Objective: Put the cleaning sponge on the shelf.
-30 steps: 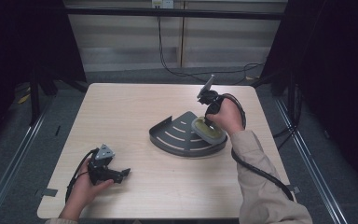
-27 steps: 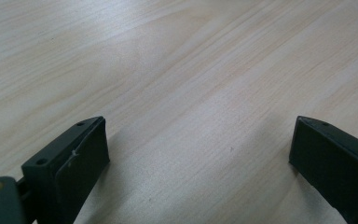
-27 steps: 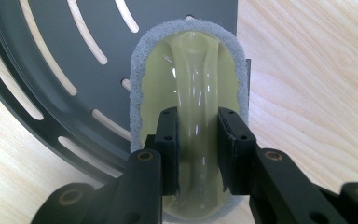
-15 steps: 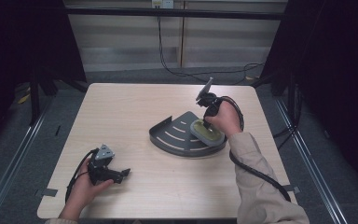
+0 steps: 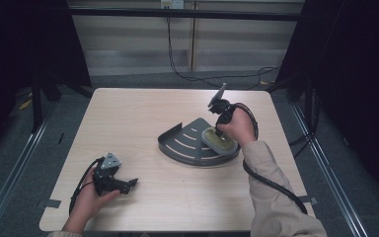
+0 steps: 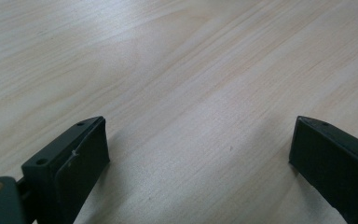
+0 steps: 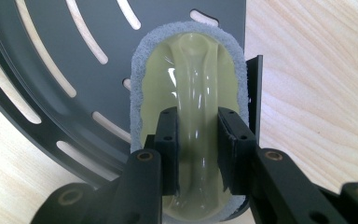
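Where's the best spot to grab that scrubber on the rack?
By the raised handle ridge along its back, from straight above. The right gripper pinches the scrubber there now: the ridge is narrow, while the grey pad lies flat on the rack.

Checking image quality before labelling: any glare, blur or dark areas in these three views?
Right gripper view: sharp, with bright glare streaks on the glossy handle of the scrubber that the right gripper clamps. Left gripper view: the left gripper has soft, slightly blurred jaws, each casting a soft shadow on the table. High view: the tabletop is evenly lit, the surroundings nearly black.
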A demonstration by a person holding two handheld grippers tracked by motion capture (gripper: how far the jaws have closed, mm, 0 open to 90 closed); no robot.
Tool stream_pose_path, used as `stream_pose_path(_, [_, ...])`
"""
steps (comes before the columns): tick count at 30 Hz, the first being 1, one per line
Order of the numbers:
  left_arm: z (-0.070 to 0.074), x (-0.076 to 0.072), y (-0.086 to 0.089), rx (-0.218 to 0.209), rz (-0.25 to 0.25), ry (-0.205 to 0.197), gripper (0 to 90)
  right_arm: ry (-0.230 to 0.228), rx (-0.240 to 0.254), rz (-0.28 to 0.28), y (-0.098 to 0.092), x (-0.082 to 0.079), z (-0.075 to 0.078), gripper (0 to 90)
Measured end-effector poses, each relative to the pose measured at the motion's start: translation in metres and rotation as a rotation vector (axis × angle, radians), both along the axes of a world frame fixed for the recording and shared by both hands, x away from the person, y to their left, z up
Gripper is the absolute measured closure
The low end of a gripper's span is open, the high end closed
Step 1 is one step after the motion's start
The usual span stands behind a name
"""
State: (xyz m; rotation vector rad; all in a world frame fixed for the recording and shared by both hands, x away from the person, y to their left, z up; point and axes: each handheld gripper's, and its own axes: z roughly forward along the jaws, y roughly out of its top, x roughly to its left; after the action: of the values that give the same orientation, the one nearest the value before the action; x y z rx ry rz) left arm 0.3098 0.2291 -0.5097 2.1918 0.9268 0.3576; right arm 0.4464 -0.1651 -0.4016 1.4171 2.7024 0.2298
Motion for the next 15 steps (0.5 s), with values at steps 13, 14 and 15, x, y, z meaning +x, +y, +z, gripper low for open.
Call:
stream_pose_path(13, [0.0,-0.0001,0.0002,0.002,-0.003,0.003,4.1,0.002,0.002,-0.004,0.0005,0.0019,-0.0019,71.3])
stream_pose_path(14, [-0.0001,-0.0002,-0.0001,-0.004,0.001,0.003,4.1,0.002,0.0,-0.005,0.0004,0.0021,-0.0019,71.3])
stream_pose_path(15, [-0.0001,-0.0002,-0.0001,-0.003,0.0,0.003,4.1,0.002,0.004,-0.008,0.0,0.0024,-0.0024,71.3])
